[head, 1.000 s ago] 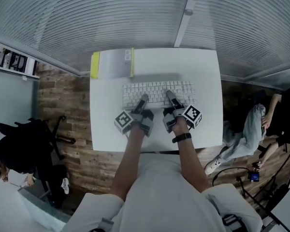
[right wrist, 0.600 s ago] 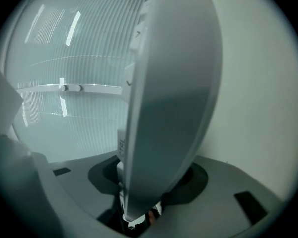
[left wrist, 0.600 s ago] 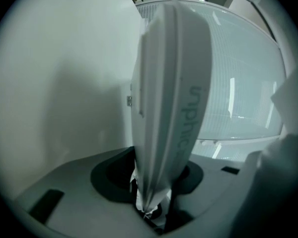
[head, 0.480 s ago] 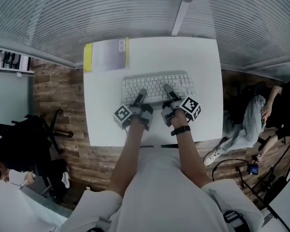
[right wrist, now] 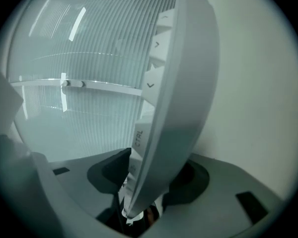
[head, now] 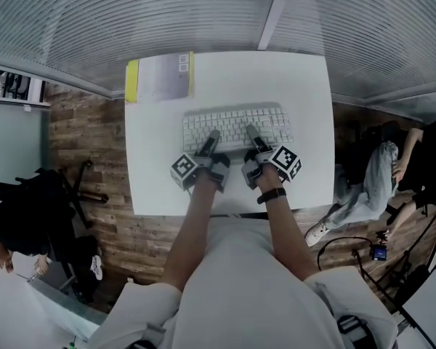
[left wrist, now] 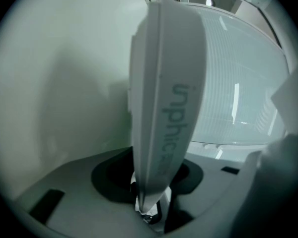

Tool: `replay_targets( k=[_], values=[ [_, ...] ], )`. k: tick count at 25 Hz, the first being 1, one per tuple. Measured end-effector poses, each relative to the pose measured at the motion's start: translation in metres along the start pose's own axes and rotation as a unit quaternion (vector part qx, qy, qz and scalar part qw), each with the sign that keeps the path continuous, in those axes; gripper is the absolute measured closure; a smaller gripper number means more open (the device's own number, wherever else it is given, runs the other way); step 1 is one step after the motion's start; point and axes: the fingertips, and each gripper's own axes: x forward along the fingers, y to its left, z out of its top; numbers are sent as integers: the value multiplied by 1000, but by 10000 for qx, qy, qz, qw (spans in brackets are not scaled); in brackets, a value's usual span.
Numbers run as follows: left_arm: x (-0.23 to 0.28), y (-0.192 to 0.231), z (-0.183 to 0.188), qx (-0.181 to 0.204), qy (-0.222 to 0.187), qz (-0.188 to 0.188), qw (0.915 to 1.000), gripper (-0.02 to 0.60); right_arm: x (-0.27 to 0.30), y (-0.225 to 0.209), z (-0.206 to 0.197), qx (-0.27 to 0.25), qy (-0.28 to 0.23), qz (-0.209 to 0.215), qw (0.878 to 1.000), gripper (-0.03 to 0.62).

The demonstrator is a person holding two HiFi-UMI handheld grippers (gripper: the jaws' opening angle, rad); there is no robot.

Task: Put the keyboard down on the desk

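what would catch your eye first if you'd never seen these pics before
The eye lands on the white keyboard at the middle of the white desk, its near edge between the jaws of both tools. The left tool grips that edge; the right tool has the edge between its jaws, which have just been opening. A yellow-edged pad lies at the desk's far left corner.

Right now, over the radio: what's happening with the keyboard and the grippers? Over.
Left gripper shut on keyboard, near edge. Right gripper: fingers just been opening, keyboard between them. Keyboard looks down on desk. Grey-yellow box far left, clear of it.
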Motion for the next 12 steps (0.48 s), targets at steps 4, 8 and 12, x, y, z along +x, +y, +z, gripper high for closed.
replay_targets(
  k=[4,8,12],
  values=[
    [1,2,-2,27,87,75,9999,445,-24,8,-16,-333,92,258,9991,391],
    [2,4,-3,95,113,93,9998,445,-46,4,-35,-149,131,462,9987,390],
    [2,8,-4,103,178,155,9997,445,-43,-7,-45,175,126,514,9984,390]
  ],
)
